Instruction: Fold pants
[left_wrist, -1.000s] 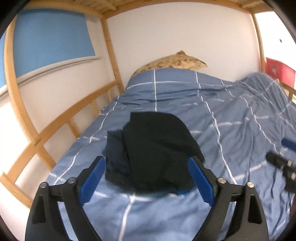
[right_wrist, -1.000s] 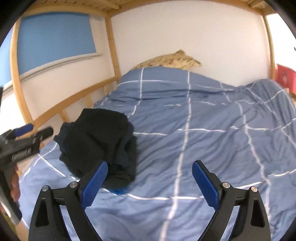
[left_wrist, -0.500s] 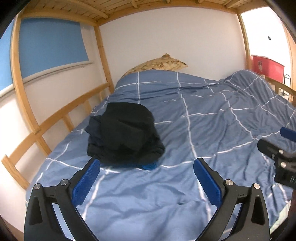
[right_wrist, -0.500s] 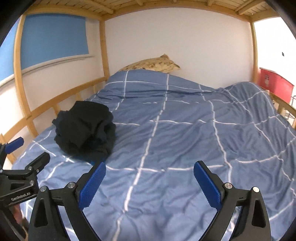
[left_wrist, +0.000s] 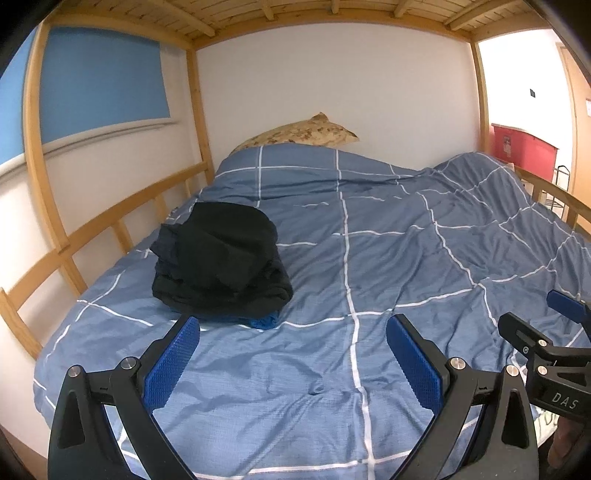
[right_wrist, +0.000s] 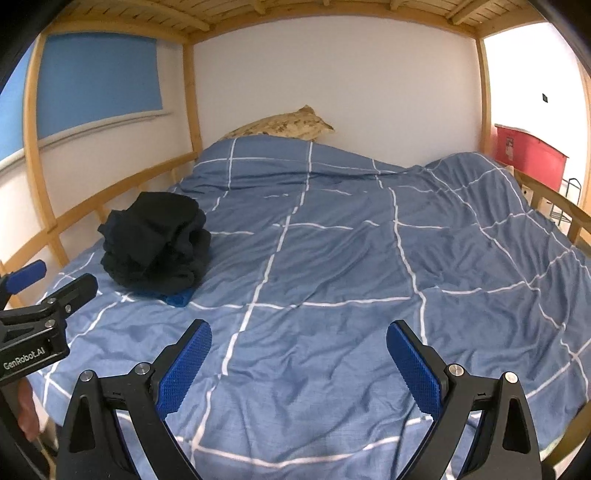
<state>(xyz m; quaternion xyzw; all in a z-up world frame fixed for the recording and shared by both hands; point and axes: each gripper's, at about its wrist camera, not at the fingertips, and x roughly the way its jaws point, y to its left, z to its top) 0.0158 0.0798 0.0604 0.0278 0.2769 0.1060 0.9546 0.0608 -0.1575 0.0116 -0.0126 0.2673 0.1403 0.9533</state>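
Observation:
A stack of folded dark pants (left_wrist: 221, 262) lies on the blue checked duvet (left_wrist: 369, 266) near the left rail; a bright blue piece shows under it. The stack also shows in the right wrist view (right_wrist: 155, 243). My left gripper (left_wrist: 291, 354) is open and empty, held back from the stack above the duvet near the bed's near edge. My right gripper (right_wrist: 297, 358) is open and empty over the middle of the duvet, to the right of the stack. Each gripper shows at the edge of the other's view.
A wooden bunk frame rail (left_wrist: 110, 225) runs along the left wall. A patterned pillow (left_wrist: 299, 134) lies at the head. The duvet bunches up at the right (right_wrist: 480, 192). A red box (right_wrist: 528, 155) stands beyond the right rail.
Both grippers have pulled back from the pants stack toward the near edge of the bed. The stack stays where it lay and looks smaller and farther away.

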